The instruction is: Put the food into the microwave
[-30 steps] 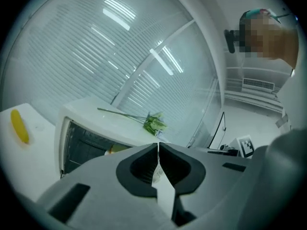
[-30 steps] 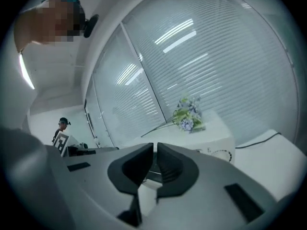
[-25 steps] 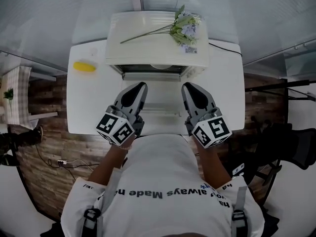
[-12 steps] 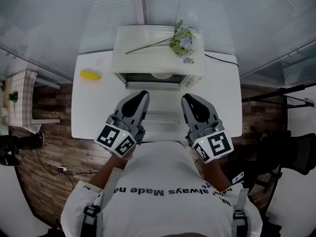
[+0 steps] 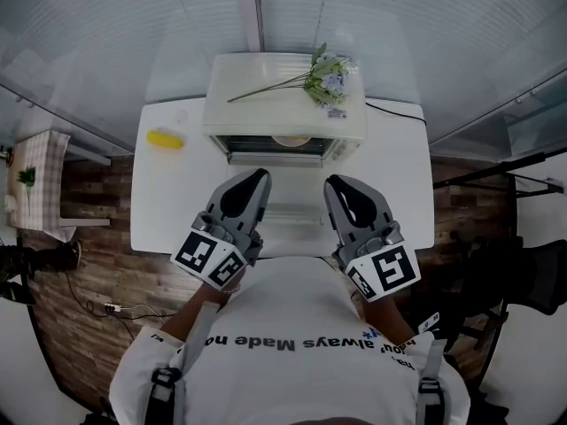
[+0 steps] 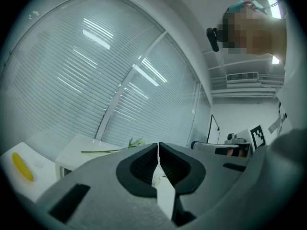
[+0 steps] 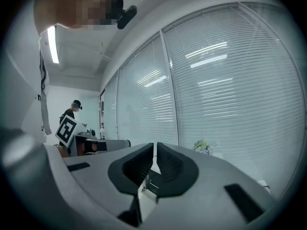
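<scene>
1. My left gripper (image 5: 255, 179) and right gripper (image 5: 335, 186) hang side by side over the table's (image 5: 168, 211) near edge, each with jaws pressed together on nothing
2. Beyond them the microwave (image 5: 283, 104) stands open, a round dish (image 5: 291, 140) inside
3. The yellow food (image 5: 165, 139) lies on the table left of the microwave; flowers (image 5: 328, 73) rest on top
</scene>
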The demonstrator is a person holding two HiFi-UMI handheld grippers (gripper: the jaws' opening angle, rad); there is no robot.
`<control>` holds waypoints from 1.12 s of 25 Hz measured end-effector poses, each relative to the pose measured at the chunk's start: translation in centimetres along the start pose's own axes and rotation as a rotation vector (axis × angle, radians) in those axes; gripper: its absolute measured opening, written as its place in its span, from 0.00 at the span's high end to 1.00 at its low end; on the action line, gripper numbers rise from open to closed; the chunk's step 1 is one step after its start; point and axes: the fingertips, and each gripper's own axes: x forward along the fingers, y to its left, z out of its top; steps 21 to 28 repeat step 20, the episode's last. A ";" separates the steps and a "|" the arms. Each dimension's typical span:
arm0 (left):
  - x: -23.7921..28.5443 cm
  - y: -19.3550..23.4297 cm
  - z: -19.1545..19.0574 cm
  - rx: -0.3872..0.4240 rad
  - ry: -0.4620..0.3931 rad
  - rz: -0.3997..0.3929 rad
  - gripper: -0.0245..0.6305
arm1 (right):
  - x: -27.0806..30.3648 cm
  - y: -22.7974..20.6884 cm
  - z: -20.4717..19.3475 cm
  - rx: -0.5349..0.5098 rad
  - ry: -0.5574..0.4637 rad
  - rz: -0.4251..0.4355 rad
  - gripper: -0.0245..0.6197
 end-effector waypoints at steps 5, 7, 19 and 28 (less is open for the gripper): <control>-0.2 -0.3 0.0 -0.004 -0.008 -0.002 0.93 | -0.4 0.0 0.0 0.005 -0.003 -0.006 0.92; -0.2 -0.4 0.0 -0.009 -0.009 -0.001 0.93 | -0.5 -0.1 -0.1 0.007 -0.002 -0.010 0.92; -0.4 -1.0 0.3 0.003 -0.009 -0.002 0.93 | -1.2 0.0 0.5 -0.003 -0.009 -0.012 0.92; -0.5 -1.1 0.3 0.003 -0.010 -0.003 0.93 | -1.2 0.0 0.6 -0.004 -0.009 -0.011 0.92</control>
